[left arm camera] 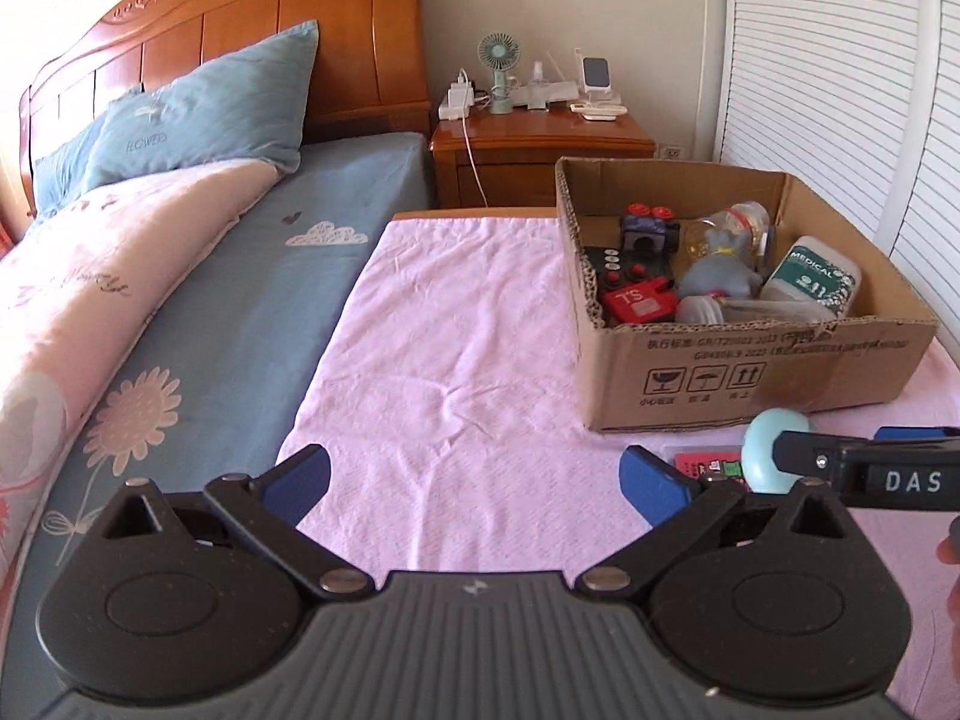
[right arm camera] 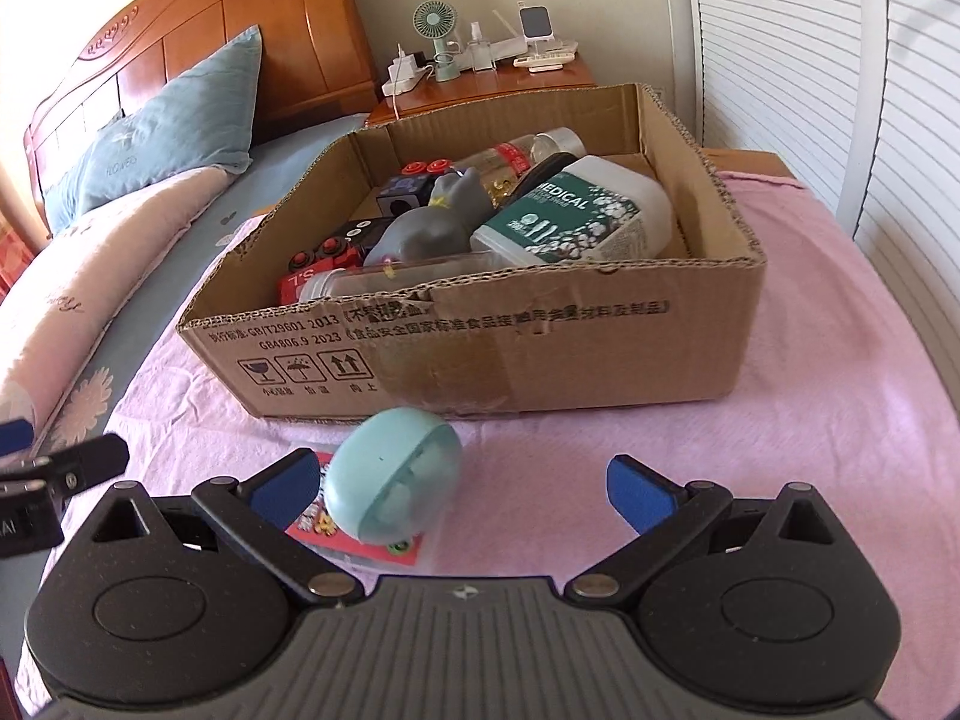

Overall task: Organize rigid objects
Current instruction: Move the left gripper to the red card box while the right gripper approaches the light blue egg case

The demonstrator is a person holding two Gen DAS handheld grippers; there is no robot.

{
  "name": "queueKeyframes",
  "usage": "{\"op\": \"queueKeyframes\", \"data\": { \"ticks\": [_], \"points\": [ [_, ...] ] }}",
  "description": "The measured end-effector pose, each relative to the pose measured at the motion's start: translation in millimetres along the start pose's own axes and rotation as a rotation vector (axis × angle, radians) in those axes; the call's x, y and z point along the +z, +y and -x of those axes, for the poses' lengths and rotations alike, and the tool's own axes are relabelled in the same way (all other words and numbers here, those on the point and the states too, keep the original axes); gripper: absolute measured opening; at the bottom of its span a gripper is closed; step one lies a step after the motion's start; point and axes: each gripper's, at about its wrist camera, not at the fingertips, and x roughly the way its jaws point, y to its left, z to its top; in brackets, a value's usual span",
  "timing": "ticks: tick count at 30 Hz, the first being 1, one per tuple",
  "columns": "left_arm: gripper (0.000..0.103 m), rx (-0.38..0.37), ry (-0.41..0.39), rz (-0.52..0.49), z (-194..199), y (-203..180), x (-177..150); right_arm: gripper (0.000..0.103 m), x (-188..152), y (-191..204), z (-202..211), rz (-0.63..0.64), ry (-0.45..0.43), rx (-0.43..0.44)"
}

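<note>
Left claw (left arm camera: 474, 471): jaws spread wide, nothing between the blue pads, only bare pink cloth (left arm camera: 456, 312) beneath. Pointed down at the table, with the bed (left arm camera: 240, 228) alongside on its left.

Bed: blue sheet, floral quilt, two blue pillows (left arm camera: 210, 108) against a wooden headboard (left arm camera: 240, 18).

Nightstand (left arm camera: 540, 150): beyond the table's far edge; carries a small green fan (left arm camera: 498, 57), a white power strip and a phone on a stand.

Cardboard box (right arm camera: 540, 348): open-topped, on the pink cloth at the table's far right. Contents, left to right: red and black toy blocks (right arm camera: 318, 264), a grey cat figure (right arm camera: 438, 222), clear plastic bottles, a white jar with a green "MEDICAL" label (right arm camera: 570, 216) lying on its side.

Teal egg-shaped capsule (right arm camera: 393, 474): on the cloth in front of the box's near wall, resting on a red printed card (right arm camera: 312, 525). It lies just inside the left finger of the right claw, touching or nearly touching that pad; which one cannot be told. It sits well apart from the right finger.

Right claw (right arm camera: 462, 489): jaws open wide, straddling the capsule off-centre, gripping nothing. In the left wrist view its finger tip overlaps the capsule (left arm camera: 774, 450), just right of the left claw's right pad.

Slatted white door (right arm camera: 840, 90): far right, behind the table.
</note>
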Motion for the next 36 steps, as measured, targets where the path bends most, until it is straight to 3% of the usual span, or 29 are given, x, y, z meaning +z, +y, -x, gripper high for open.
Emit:
{"op": "queueKeyframes", "data": {
  "ticks": [12, 30, 36],
  "points": [
    [0.102, -0.009, 0.023, 0.072, -8.7, 13.5, -5.7, 0.103, -5.4, 25.0, -31.3, 0.076, -0.007, -0.144],
    [0.102, -0.060, 0.036, 0.014, -7.4, -17.0, -5.3, 0.103, -6.5, -24.7, -16.7, 0.042, -0.036, -0.199],
    [0.102, -0.100, 0.054, -0.014, -10.8, -29.9, -7.6, 0.103, -10.4, -42.6, -15.3, 0.090, -0.028, -0.299]
  ]
}}
